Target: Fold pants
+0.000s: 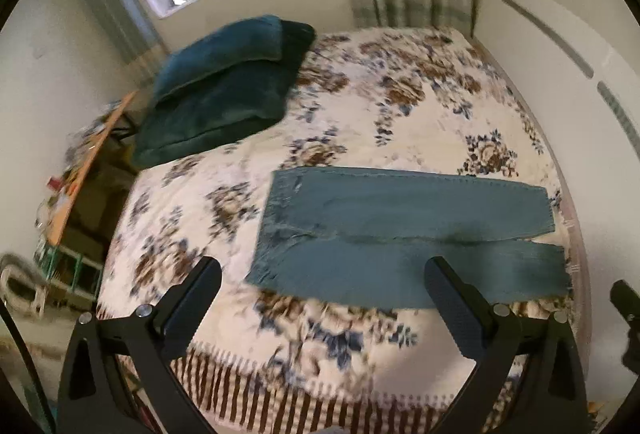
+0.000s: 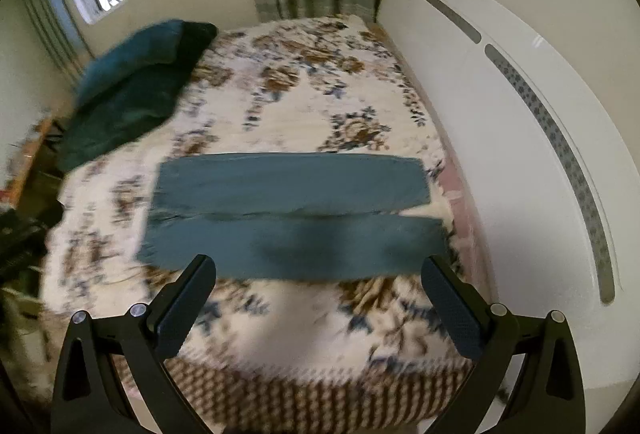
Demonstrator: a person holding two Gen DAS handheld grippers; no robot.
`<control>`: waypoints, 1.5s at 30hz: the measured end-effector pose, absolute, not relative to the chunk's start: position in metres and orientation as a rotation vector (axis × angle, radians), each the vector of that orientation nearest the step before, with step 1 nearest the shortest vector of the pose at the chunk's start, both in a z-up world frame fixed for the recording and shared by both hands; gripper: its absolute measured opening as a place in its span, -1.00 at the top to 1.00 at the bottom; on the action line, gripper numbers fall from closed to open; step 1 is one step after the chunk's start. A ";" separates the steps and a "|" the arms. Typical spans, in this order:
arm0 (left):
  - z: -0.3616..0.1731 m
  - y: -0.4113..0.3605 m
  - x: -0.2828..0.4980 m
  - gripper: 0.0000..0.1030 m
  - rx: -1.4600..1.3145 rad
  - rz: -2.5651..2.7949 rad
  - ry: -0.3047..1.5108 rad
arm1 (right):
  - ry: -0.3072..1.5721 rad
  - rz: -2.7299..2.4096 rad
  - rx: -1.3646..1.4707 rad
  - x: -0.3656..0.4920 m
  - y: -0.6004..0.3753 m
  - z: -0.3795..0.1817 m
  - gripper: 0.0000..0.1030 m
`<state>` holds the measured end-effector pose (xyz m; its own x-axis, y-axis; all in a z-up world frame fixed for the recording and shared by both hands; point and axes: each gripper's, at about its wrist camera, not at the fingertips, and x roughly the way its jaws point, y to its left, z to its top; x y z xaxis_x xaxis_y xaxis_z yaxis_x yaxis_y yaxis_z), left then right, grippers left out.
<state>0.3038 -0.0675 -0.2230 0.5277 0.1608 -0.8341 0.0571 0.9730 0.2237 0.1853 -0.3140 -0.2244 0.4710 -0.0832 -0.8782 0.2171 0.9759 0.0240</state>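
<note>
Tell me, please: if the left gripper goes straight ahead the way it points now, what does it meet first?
Probably the blue pants, near their front edge. The left gripper is open and points down at the floral bedspread, where the pants lie flat ahead. Depth is unclear, so it may touch bare bedspread just before them.

open bedspread [image 1: 360, 122] surrounds the pants [image 1: 400, 230]; pillows [image 1: 224, 86] crowd the far-left corner.

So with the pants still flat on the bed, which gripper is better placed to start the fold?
Slightly the left gripper: its open fingers frame the near leg of the pants closely. The right gripper, also open, sits a bit back from that near edge. Neither touches the fabric.
</note>
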 end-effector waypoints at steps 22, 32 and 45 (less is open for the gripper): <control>-0.613 -0.161 0.635 -1.00 0.551 0.000 1.258 | 1.545 0.143 -0.255 0.641 -0.373 -0.691 -0.98; -0.645 -0.168 0.663 -1.00 0.611 -0.155 1.320 | 1.704 0.465 -0.383 0.688 -0.361 -0.773 0.55; -0.637 -0.189 0.651 -0.88 0.795 -0.463 1.330 | 1.386 0.618 -0.309 0.578 -0.351 -0.690 0.90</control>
